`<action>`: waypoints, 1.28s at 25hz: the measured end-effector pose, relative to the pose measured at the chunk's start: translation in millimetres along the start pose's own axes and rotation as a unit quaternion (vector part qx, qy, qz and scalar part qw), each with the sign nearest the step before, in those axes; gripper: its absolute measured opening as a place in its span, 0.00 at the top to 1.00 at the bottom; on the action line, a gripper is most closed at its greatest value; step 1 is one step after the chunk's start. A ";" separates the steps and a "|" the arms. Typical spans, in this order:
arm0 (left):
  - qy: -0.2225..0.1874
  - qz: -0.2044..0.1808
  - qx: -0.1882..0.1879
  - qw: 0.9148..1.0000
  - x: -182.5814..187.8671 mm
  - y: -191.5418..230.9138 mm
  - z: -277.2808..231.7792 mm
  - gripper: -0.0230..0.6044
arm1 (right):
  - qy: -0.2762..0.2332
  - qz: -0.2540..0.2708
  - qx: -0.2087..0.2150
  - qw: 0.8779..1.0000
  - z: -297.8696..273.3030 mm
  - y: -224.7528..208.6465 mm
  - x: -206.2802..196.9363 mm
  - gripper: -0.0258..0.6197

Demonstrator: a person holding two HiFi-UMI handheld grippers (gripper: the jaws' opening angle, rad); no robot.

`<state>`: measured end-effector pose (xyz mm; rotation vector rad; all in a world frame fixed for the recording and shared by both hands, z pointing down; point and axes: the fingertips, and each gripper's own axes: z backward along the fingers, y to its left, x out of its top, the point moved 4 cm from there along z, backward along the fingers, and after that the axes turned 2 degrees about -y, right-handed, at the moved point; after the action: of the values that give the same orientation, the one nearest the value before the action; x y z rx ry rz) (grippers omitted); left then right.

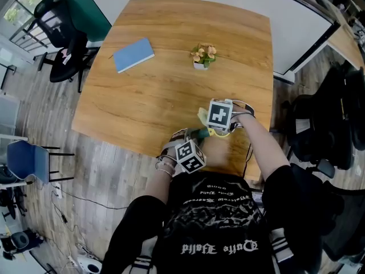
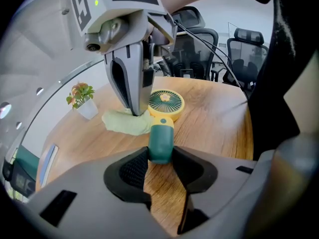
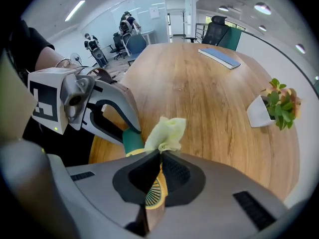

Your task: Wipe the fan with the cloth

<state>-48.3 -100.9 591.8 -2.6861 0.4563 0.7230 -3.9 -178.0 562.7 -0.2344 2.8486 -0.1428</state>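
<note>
The wiping step is in hand. The left gripper [image 2: 160, 157] is clamped on the dark green handle of the small handheld fan [image 2: 166, 103], whose round yellow head lies face up on the wooden worktop [image 2: 214, 121]. The right gripper [image 3: 160, 157] points steeply down, its jaws pinched tight on a crumpled pale green cloth [image 3: 167, 132]. The cloth is set against the edge of the fan's head and trails onto the wood beside it. As I judge it, the cloth is only at the rim and most of the grille is not yet wiped. The next move calls for drawing the cloth across the slatted face with light pressure, the left grip holding the handle so the fan cannot slide or roll.

Whether the cloth actually presses on the grille cannot be told — the right gripper's jaws cover the contact spot. In the head view the marker cubes hide nearly all of the fan. In the right gripper view only a sliver of grille shows between the jaws.
</note>
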 end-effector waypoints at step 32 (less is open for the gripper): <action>0.019 0.091 -0.049 0.994 -8.2 8.0 -4.6 0.68 | -0.059 -0.032 0.046 0.997 22.3 -11.5 -74.3 0.92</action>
<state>-56.2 -108.0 598.1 -2.7801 0.7002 0.7630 74.5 -178.1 562.6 -0.3044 2.7098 -0.2642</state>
